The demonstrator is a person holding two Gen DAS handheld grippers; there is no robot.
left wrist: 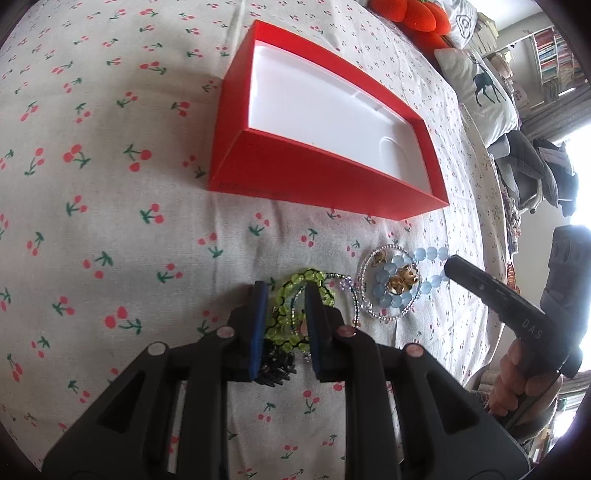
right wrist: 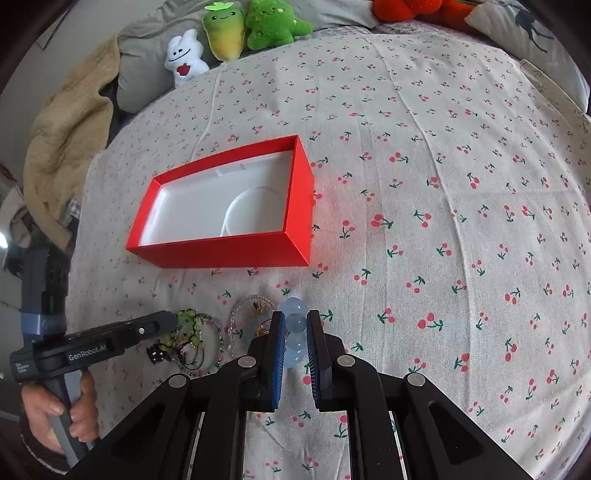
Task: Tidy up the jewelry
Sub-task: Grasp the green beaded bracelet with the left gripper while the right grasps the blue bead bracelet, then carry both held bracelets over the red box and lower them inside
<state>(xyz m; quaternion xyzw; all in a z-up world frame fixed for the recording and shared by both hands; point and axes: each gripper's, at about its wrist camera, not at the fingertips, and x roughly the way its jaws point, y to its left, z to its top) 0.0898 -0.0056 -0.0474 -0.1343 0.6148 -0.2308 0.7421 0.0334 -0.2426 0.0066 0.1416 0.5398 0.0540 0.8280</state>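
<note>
Right wrist view gives us plush toys at the bed's head, unseen from the left wrist, which instead catches bookshelves. Our left gripper has jaws slightly parted over the green beaded bracelet, not pressing it. Our right gripper has jaws clenched on the pale blue bead bracelet, before the open red cardboard box on the cherry-print bedsheet.

Bright, even daylight floods both views — a window at the right edge of the left wrist view blows out to pure white. Shadows stay soft. Fisheye bending curves the bed, with dark vignetted corners.
</note>
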